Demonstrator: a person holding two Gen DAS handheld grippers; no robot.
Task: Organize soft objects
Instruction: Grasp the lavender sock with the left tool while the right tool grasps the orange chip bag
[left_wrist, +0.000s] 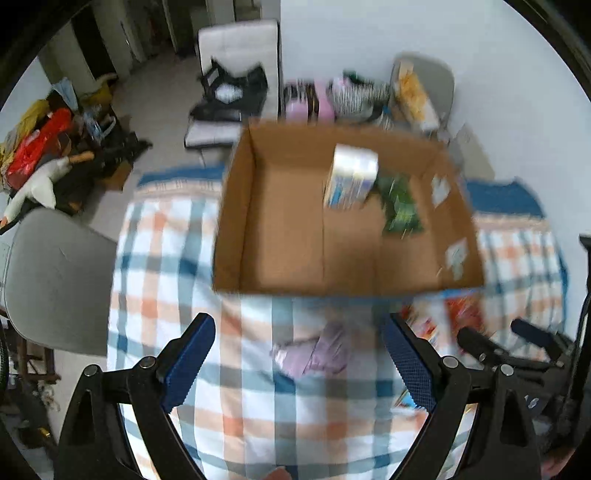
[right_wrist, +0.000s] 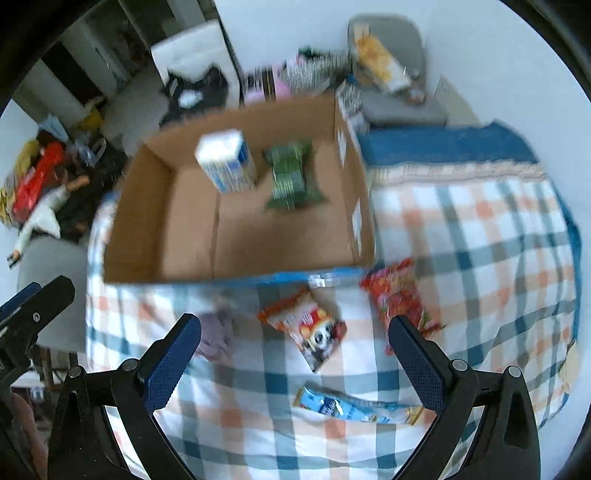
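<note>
Clearly both tongs hang empty above the bench, which is draped in a blue, orange and white checked cloth. The left tongs stand wide, with a crumpled lilac soft pouch lying on the cloth between and beyond the blue pads. The right tongs are just as wide, framing an orange snack packet with a cartoon face; a red snack packet lies just beside it toward the right edge, and a long light-blue wrapper lies nearer the front edge.

An open brown cardboard box sits toward the back of the bench and already holds a white and blue tissue pack beside a green packet, so the sorting looks partly done, with four soft items still outside.

Both views are smeared, which suggests fast motion. The likely trouble is a hurried pinch: the tongs could gather the loose cloth along with a thin packet and drag its neighbours. The two tools also work close together near the front edge and could clash.
</note>
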